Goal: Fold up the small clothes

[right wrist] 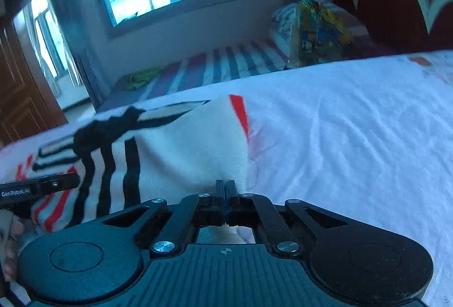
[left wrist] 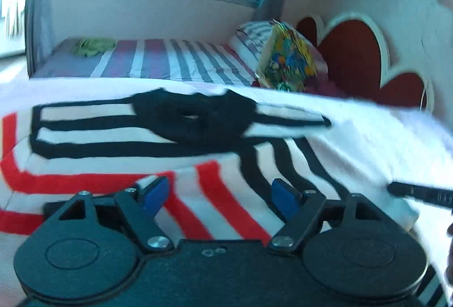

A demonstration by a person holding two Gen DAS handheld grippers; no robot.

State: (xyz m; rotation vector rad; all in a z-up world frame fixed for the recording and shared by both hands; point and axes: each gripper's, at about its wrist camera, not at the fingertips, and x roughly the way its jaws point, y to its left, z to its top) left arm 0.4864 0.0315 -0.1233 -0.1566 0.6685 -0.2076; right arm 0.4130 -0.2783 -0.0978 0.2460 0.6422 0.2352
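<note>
Right tool (right wrist: 225,188) sits closed, and we see it pinching the white edge of the striped garment (right wrist: 175,145), which lies on the white bed sheet (right wrist: 339,123). We judge the thin hem could slip out if pulled fast. Left tool (left wrist: 218,193) hangs wide open over the red stripes, gripping nothing.

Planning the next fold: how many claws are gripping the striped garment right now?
1. The right claw is shut on the striped garment at its near edge; the left claw hangs open over its red stripes.
</note>
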